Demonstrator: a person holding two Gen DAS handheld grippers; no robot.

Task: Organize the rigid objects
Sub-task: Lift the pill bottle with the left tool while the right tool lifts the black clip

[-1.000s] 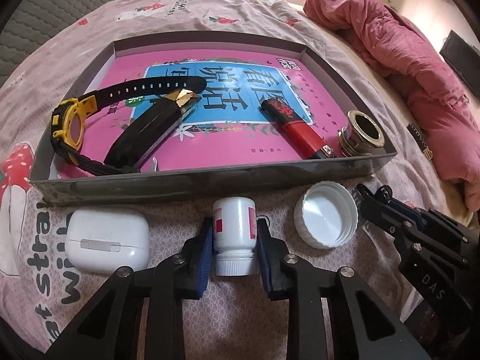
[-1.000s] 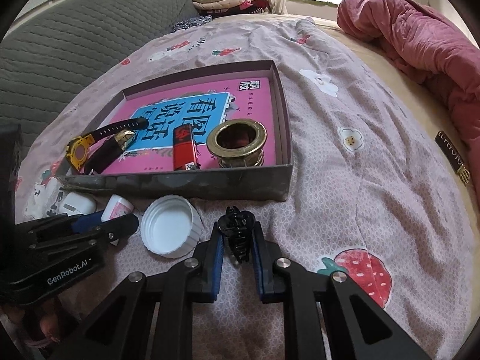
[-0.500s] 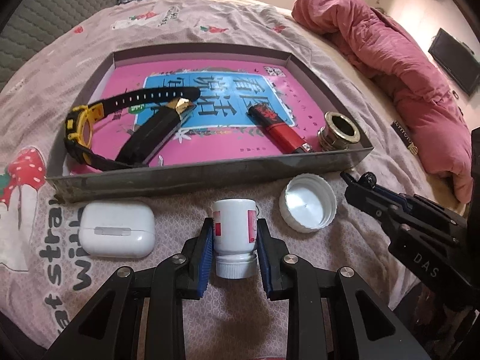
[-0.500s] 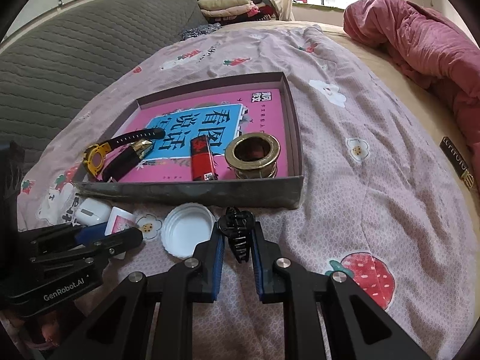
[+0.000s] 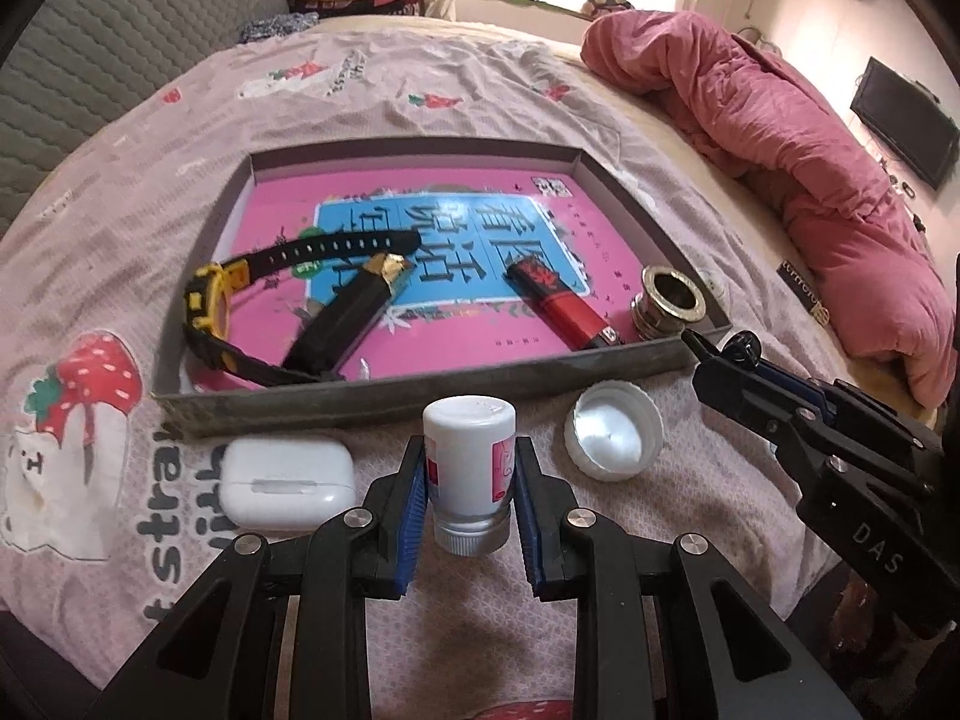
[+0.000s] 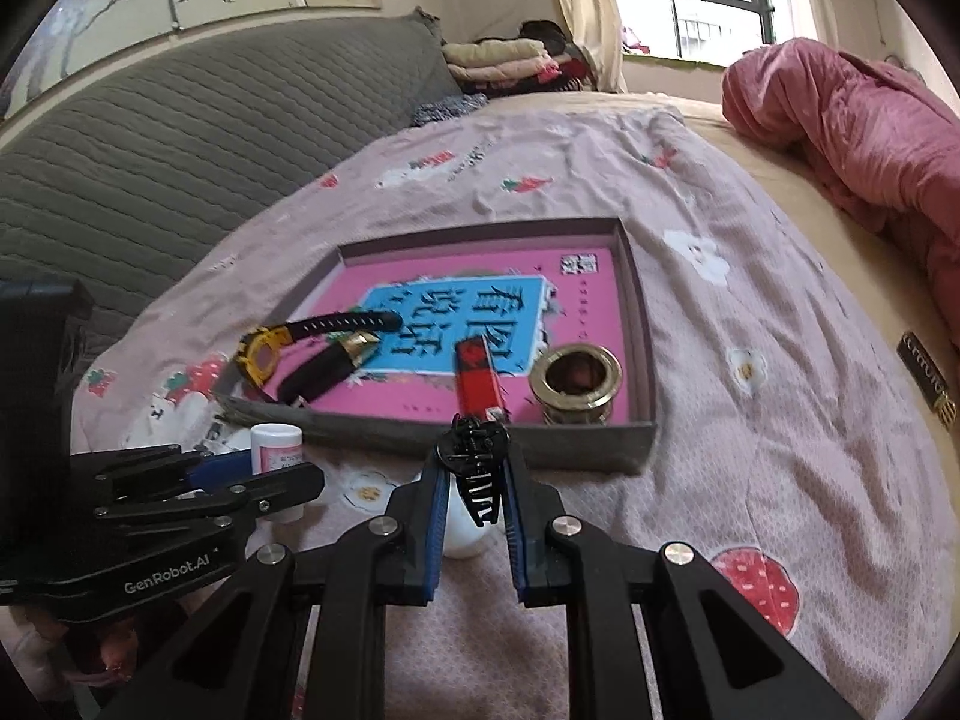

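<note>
The left gripper (image 5: 468, 474) was clamped on a small white plastic bottle (image 5: 469, 468), held cap-end towards the wrist, and the right gripper (image 6: 474, 480) was clamped on a black plastic claw hair clip (image 6: 476, 462); both loads were clear of the bedspread. Directly ahead of both lay the shallow grey cardboard tray (image 5: 420, 387), its long side across the fingers, the right gripper nearer its brass-ring end. The surface was a pink strawberry-print bedspread (image 5: 360, 90), with a crumpled rose quilt (image 5: 780, 120) and a window beyond.

The left gripper (image 5: 470, 483) is rising off the pink patterned bedspread (image 5: 708, 480), carrying the small white plastic bottle (image 5: 470, 474) clear of it. The right gripper (image 6: 476, 483) is lifting too, raising the black plastic claw hair clip (image 6: 477, 465) above the white round lid (image 6: 465, 531).
</note>
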